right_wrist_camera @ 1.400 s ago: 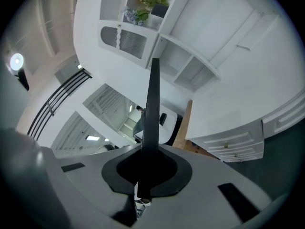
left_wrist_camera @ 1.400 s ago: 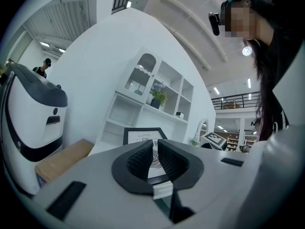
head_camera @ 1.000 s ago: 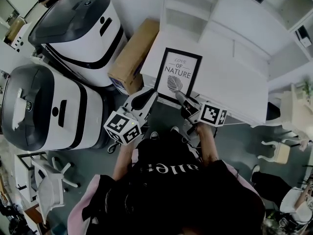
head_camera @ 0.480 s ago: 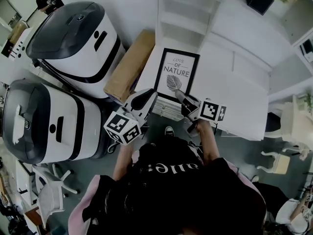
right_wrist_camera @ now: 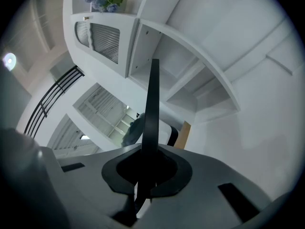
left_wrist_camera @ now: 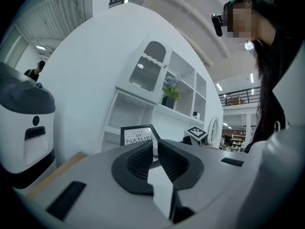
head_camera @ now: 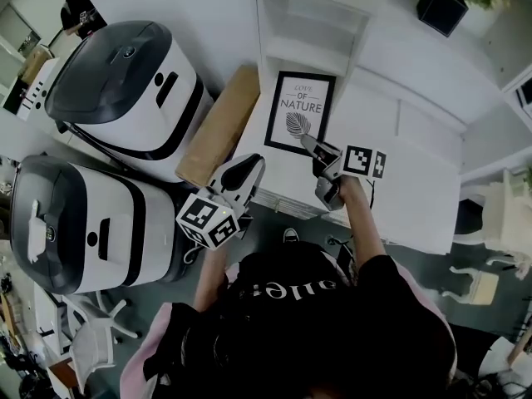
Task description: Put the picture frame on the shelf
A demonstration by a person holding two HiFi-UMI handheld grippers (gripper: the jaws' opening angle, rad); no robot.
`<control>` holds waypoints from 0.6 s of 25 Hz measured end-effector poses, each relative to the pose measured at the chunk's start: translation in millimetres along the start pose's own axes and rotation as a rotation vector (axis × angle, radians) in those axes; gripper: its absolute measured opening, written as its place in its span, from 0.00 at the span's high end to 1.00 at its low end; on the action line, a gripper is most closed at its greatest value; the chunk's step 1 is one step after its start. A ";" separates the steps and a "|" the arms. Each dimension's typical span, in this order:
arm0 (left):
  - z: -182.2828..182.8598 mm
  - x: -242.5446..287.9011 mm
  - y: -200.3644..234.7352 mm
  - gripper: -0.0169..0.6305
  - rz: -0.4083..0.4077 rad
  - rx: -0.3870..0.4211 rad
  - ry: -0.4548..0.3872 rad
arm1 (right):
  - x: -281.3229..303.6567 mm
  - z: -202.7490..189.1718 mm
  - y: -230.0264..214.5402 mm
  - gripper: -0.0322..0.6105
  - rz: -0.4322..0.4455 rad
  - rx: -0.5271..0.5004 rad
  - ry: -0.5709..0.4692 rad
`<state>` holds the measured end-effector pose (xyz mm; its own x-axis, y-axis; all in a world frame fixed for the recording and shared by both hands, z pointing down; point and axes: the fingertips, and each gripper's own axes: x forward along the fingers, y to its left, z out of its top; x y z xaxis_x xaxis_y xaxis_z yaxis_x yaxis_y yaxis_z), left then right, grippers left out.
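The picture frame (head_camera: 298, 113), black-edged with a leaf print and the words LOVE OF NATURE, hangs tilted in front of the white shelf unit's (head_camera: 309, 25) lower open compartments. My right gripper (head_camera: 310, 145) is shut on the frame's lower right corner. In the right gripper view the frame's edge (right_wrist_camera: 152, 104) runs as a thin dark strip up from between the jaws, with the shelf compartments (right_wrist_camera: 190, 82) behind it. My left gripper (head_camera: 243, 175) is lower left of the frame, apart from it, jaws together with nothing between them. The left gripper view shows the frame (left_wrist_camera: 139, 136) ahead of the left gripper (left_wrist_camera: 153, 149).
Two big white and dark grey machines (head_camera: 125, 77) (head_camera: 79, 223) stand at the left. A cardboard box (head_camera: 218, 127) lies between them and the low white cabinet (head_camera: 407, 169). A potted plant (head_camera: 449, 2) stands on the upper right shelving. A person (head_camera: 77, 11) stands far back left.
My right gripper has carried the frame forward, up the picture, closer to the shelf's lower compartments. The left gripper has come forward with it and stays apart from the frame.
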<state>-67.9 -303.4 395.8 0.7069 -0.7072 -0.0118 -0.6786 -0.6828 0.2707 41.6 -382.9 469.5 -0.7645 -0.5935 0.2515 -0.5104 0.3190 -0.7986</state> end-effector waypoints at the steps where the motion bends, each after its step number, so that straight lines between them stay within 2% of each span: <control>1: 0.8 3.2 2.3 0.91 0.003 0.001 0.000 | 5.0 9.6 -3.9 0.86 0.004 0.006 -0.001; 9: 0.3 24.0 13.7 0.91 0.010 -0.008 0.013 | 44.7 80.7 -34.3 0.86 0.024 0.067 -0.002; 15: -2.9 33.2 17.3 0.91 0.005 -0.017 0.025 | 66.3 119.6 -64.6 0.86 0.032 0.195 -0.025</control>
<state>-55.5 -338.1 402.8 0.7084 -0.7057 0.0135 -0.6787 -0.6758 0.2875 70.9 -531.3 472.4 -0.7680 -0.6040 0.2130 -0.3981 0.1897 -0.8975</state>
